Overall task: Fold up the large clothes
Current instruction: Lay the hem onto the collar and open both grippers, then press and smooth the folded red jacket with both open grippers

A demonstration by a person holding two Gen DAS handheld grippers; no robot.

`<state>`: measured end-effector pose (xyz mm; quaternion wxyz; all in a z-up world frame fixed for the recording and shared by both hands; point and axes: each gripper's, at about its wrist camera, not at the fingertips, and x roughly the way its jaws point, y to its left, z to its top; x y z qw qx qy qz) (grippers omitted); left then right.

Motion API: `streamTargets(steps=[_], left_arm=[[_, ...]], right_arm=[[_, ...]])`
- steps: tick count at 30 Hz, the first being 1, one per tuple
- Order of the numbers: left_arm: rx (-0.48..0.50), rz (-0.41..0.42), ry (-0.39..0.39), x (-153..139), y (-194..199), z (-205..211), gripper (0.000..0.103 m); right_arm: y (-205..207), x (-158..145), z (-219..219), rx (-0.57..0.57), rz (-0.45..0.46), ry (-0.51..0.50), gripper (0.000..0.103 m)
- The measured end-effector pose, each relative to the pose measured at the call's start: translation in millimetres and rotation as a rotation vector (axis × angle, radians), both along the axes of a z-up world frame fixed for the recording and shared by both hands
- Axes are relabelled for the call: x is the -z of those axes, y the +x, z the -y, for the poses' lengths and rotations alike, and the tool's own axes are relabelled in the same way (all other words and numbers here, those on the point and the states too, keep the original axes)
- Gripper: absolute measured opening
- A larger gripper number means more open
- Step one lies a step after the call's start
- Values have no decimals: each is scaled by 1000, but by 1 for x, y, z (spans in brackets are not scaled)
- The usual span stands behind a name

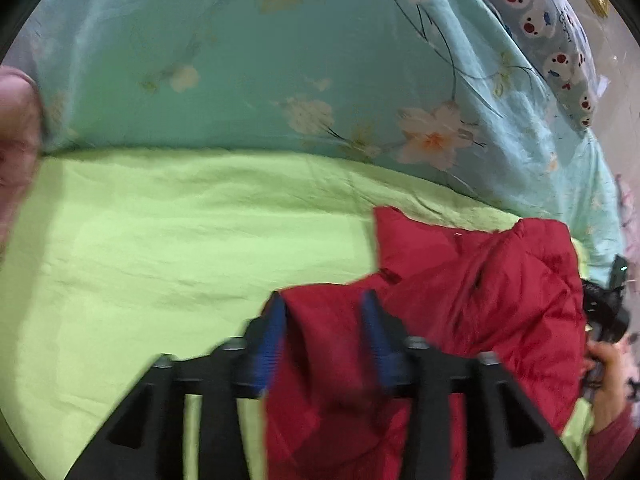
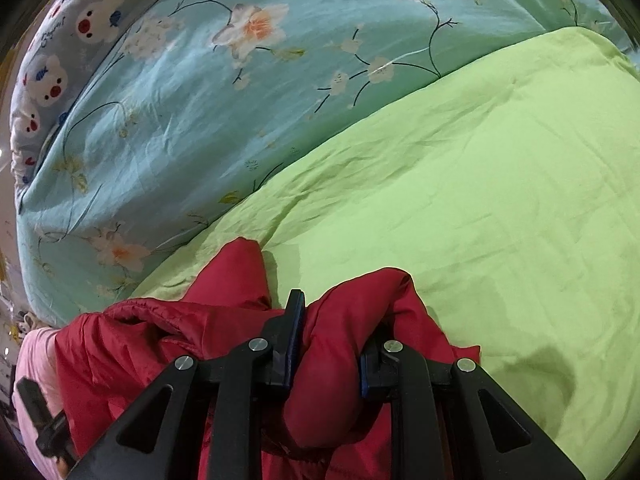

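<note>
A red padded jacket (image 1: 480, 280) hangs bunched over the lime-green sheet (image 1: 160, 240). My left gripper (image 1: 324, 312) is shut on a fold of it, red fabric filling the gap between the blue pads (image 1: 272, 344). In the right wrist view the red jacket (image 2: 140, 340) is bunched low in the frame, and my right gripper (image 2: 336, 320) is shut on a thick roll of it. The other gripper and the hand holding it show at the right edge of the left wrist view (image 1: 604, 320).
The lime-green sheet (image 2: 480, 200) covers the near part of the bed. A turquoise floral quilt (image 1: 280, 60) lies beyond it, also in the right wrist view (image 2: 180, 100). A grey pillow with white bear prints (image 1: 552, 32) sits at the far corner.
</note>
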<state>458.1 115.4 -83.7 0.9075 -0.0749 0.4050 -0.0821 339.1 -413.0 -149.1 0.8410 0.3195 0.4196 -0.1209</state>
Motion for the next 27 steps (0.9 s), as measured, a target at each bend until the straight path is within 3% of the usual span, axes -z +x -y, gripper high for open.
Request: streamTargets(steps=[1,6,13,16,21,27], left_arm=[[-11,23,12,-6,-7,-2,63],[70,72,-36,-27,-43,10,64],[325,87,-103,-29,-110,85,64],[397,89,-84,-17,-124,111,64],[389,54,-20,8,-113,127,64],[336,21,-16,24,-87,123,65]], right_arm=[[0,0,1,9,-2,-4,19],[5,1,5,37,-17,25,19],[9,-8,14,24,-22,83,24],[8,-17,17,3,-21,87,25],[2,-35,26,-26,-9,148,34],[-12,-62,28,-50,24,118,40]])
